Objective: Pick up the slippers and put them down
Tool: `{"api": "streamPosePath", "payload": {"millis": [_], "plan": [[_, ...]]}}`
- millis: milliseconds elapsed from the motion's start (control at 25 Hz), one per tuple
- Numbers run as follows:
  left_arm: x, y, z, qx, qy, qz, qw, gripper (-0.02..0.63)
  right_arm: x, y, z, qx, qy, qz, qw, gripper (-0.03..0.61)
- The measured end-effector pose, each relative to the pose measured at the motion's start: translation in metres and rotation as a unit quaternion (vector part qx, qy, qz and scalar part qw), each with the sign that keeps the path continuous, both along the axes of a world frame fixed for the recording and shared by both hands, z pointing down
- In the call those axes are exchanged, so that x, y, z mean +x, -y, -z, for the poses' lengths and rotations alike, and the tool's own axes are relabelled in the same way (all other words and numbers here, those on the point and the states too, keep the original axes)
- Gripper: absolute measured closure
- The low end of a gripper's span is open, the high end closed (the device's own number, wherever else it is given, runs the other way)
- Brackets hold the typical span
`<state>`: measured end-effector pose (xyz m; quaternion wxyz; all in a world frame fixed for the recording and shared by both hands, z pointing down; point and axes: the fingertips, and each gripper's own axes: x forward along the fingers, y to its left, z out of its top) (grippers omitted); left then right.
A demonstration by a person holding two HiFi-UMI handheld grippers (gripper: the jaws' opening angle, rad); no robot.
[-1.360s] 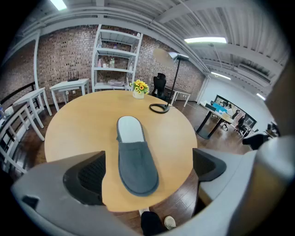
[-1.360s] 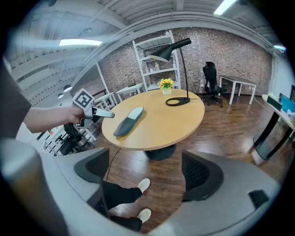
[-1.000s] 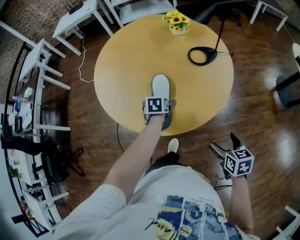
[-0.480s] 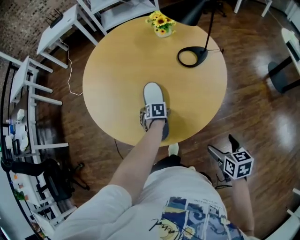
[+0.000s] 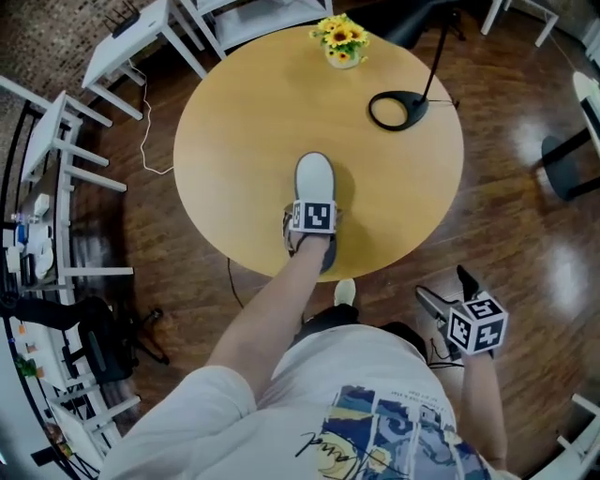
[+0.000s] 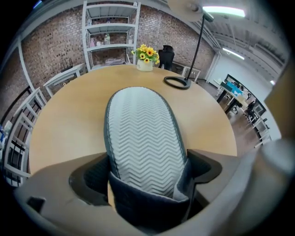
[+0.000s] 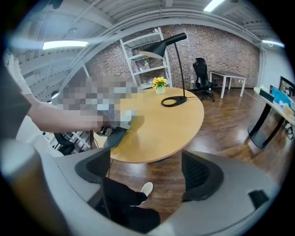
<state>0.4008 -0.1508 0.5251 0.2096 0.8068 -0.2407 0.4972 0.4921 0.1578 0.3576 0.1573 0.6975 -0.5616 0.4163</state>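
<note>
The left gripper (image 6: 146, 177) is clamped on the slipper (image 6: 142, 133), whose long axis runs straight ahead of it over the desk (image 6: 60, 124). The right gripper (image 7: 146, 173) hangs open and empty, well away.

White T-shirt (image 5: 300, 398) with blue-and-yellow print, black trousers (image 5: 328, 323), white shoe (image 5: 345, 292) — left tool (image 6: 145, 174) and right tool (image 7: 146, 173) grey.

Bright, even indoor light comes from white ceiling strip lights (image 6: 223, 10). Glare patches shine on the dark polished wooden floor (image 5: 530, 141). The grey slipper with a zigzag sole (image 6: 143, 138) looks sharp and casts only a faint shadow on the round tan worktop (image 5: 253, 122). Every view bows at its edges, with dark, blurred corners.
</note>
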Motion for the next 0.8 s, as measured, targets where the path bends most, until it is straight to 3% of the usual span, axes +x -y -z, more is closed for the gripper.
{"api": "streamPosePath", "payload": {"millis": [120, 480, 800], "plan": [[-0.019, -0.008, 0.03, 0.025, -0.024, 0.001, 0.9994, 0.107, -0.011, -0.007, 0.008, 0.01, -0.007, 0.022, 1.0, 0.085], [-0.139, -0.077, 0.102, 0.055, -0.061, 0.06, 0.9948, 0.107, -0.059, -0.057, 0.013, 0.029, -0.013, 0.136, 0.99, 0.094], [-0.338, -0.131, 0.115, 0.08, 0.002, 0.171, 0.9819, 0.109, -0.164, -0.092, -0.005, 0.029, 0.021, 0.223, 0.974, 0.097]]}}
